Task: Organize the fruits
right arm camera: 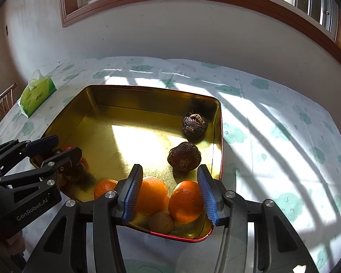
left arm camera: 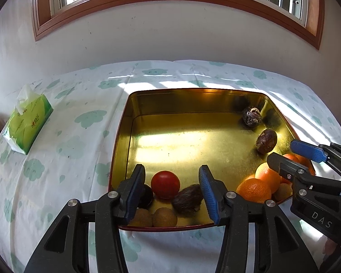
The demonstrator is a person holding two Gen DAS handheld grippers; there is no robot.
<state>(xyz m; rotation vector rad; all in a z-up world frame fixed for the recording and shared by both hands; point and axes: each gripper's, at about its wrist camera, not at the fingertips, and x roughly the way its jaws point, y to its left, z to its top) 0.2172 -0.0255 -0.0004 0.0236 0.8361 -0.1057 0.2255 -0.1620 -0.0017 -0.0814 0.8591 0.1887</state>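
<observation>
Left gripper [left arm camera: 171,191] hangs with jaws parted, clasping nothing, over a red fruit [left arm camera: 165,184] and a dark water chestnut [left arm camera: 187,198] at the gold tin's [left arm camera: 134,122] lower edge. Right gripper [right arm camera: 169,192] is likewise released, framing two oranges [right arm camera: 186,201] low in its view. Tissue pack [left arm camera: 27,125] sits upper left on the tablecloth [left arm camera: 68,159].

The right gripper [left arm camera: 291,153] body reads "DAS"; the left gripper [right arm camera: 56,147] body reads "GenRobot.AI". Tissue box [left arm camera: 27,122] print is illegible.
</observation>
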